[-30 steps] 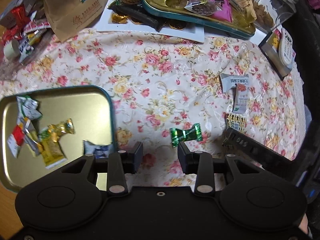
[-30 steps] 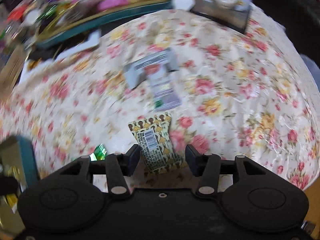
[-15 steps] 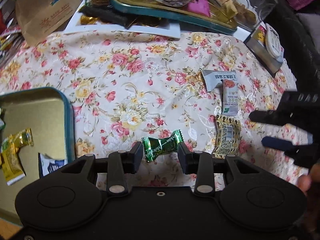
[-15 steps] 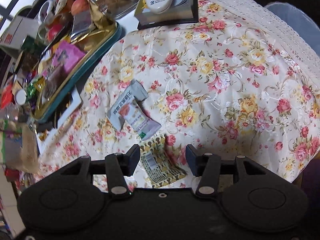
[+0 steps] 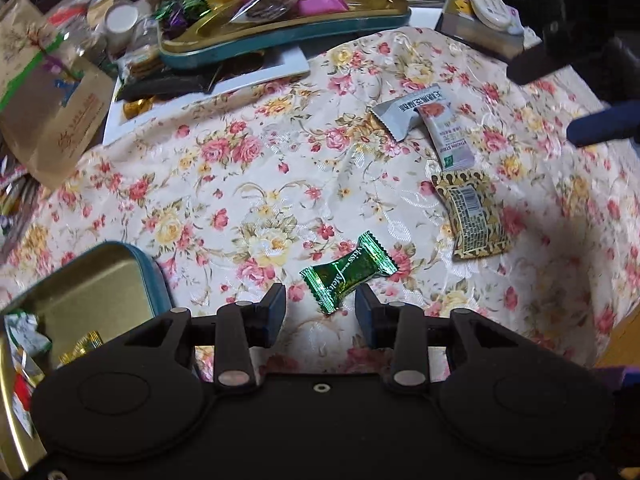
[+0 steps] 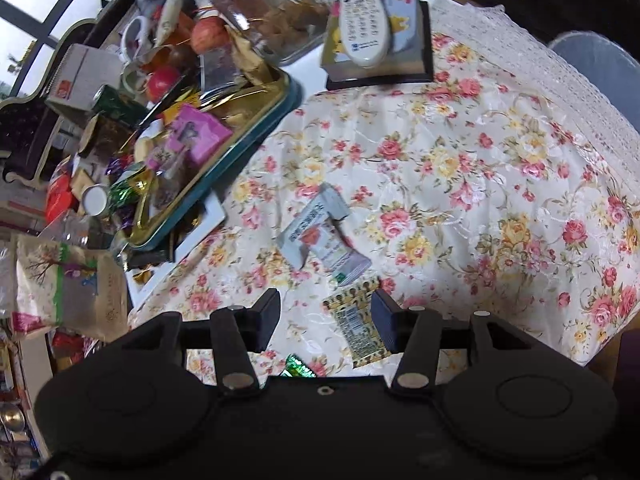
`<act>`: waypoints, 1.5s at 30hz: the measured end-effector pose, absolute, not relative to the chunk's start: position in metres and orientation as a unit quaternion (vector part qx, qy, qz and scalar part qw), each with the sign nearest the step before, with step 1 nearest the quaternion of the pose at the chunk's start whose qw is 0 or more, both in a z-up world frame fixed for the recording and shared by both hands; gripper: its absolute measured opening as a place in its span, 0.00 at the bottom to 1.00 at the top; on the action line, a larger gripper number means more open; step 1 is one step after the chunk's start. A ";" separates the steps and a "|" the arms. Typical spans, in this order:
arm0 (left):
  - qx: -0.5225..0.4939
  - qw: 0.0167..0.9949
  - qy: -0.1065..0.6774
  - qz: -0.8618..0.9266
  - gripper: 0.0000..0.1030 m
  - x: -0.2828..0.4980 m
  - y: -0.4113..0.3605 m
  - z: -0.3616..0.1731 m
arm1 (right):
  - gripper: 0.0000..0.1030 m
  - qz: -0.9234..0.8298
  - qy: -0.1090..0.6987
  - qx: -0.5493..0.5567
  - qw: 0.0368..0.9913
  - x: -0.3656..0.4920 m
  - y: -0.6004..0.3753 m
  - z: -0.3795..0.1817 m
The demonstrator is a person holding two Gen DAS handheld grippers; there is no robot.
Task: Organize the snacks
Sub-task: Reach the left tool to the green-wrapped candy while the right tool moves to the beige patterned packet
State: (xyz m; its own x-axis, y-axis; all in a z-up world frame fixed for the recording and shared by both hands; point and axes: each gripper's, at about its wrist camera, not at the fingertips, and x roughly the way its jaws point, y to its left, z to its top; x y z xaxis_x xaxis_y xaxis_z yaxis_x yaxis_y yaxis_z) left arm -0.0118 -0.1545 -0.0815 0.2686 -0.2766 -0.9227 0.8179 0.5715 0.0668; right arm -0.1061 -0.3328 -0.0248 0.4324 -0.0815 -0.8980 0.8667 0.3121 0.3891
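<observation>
A green wrapped candy (image 5: 347, 272) lies on the floral cloth just ahead of my open left gripper (image 5: 320, 310), between its fingertips but untouched. A gold-and-black snack packet (image 5: 472, 216) lies to its right; in the right wrist view this packet (image 6: 358, 330) sits between the fingers of my open right gripper (image 6: 326, 316). Two grey sachets (image 5: 424, 120) lie overlapping beyond it, also in the right wrist view (image 6: 320, 236). A gold tin (image 5: 92, 300) with a teal rim at lower left holds several wrapped candies (image 5: 28, 344).
A large teal-rimmed tray (image 5: 280, 36) heaped with snacks stands at the back, on a white board (image 5: 256, 76). A brown paper bag (image 5: 48, 112) is at far left. A remote control (image 6: 364, 20) rests on a box (image 6: 422, 60) at back right. A glass jar (image 6: 276, 12) stands beside it.
My left gripper has swung right, away from the gold tin, and now has the green candy centred just ahead of its fingers. My right gripper has pulled back and risen above the gold-and-black packet.
</observation>
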 end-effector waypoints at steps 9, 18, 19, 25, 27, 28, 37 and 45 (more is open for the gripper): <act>0.315 0.723 0.484 -0.379 0.45 -0.011 -0.167 -0.085 | 0.52 -0.342 0.407 0.460 0.711 -0.119 -0.328 -0.010; 0.265 0.744 0.536 -0.298 0.45 0.009 -0.167 -0.061 | 0.52 -0.315 0.384 0.453 0.740 -0.127 -0.334 0.023; 0.261 0.745 0.541 -0.290 0.45 0.009 -0.165 -0.058 | 0.52 -0.310 0.381 0.454 0.743 -0.127 -0.334 0.027; 0.258 0.742 0.541 -0.299 0.45 -0.007 -0.159 -0.041 | 0.52 -0.303 0.367 0.453 0.754 -0.128 -0.334 0.038; 0.265 0.741 0.532 -0.312 0.45 -0.014 -0.161 -0.039 | 0.52 -0.310 0.366 0.449 0.754 -0.128 -0.334 0.039; 0.267 0.740 0.528 -0.319 0.45 -0.017 -0.162 -0.038 | 0.52 -0.315 0.368 0.445 0.753 -0.128 -0.334 0.037; 0.351 0.710 0.462 -0.399 0.45 -0.028 -0.177 -0.058 | 0.52 -0.343 0.406 0.437 0.726 -0.125 -0.339 0.005; 0.468 0.663 0.366 -0.456 0.45 -0.035 -0.177 -0.091 | 0.52 -0.319 0.425 0.439 0.725 -0.106 -0.330 0.000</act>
